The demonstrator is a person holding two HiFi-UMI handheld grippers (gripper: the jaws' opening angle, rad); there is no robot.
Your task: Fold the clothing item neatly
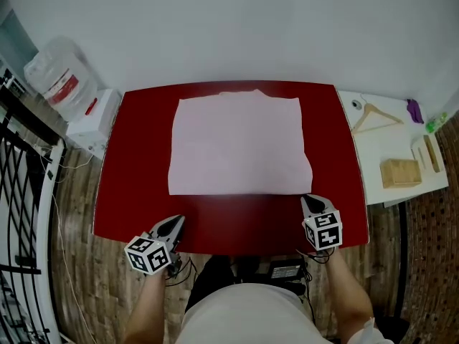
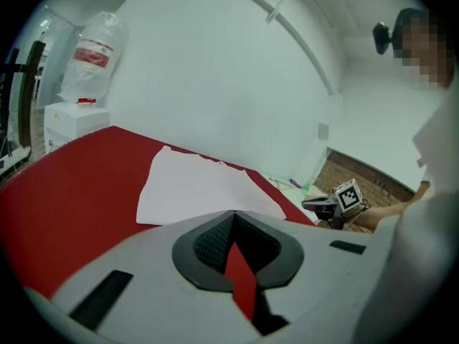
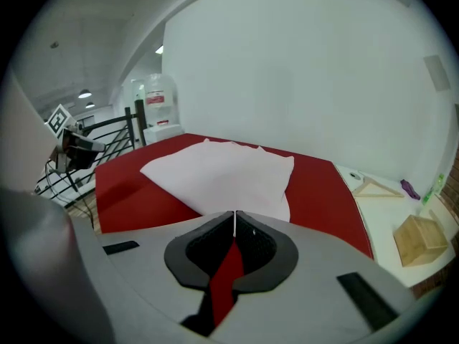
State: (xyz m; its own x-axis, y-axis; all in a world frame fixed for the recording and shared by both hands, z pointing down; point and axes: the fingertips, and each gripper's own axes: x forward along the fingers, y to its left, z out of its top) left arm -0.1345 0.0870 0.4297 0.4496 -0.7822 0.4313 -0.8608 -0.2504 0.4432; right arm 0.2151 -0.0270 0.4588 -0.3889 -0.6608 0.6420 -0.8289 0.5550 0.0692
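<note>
A pale pink garment [image 1: 238, 145] lies folded flat in a rough rectangle on the red table [image 1: 136, 185]. It also shows ahead in the left gripper view [image 2: 193, 185] and the right gripper view [image 3: 222, 174]. My left gripper [image 1: 176, 223] hovers near the table's front left edge, shut and empty, well clear of the cloth. Off the garment's near right corner, my right gripper [image 1: 310, 201] is shut with nothing between its jaws. From the left gripper view the right gripper [image 2: 319, 205] appears at the right.
A white side table [image 1: 391, 149] at the right carries a wooden hanger [image 1: 374, 117], a wooden box [image 1: 400, 172] and small items. A white cabinet with a large water bottle [image 1: 59, 77] stands at the left, beside a black metal railing [image 1: 21, 192].
</note>
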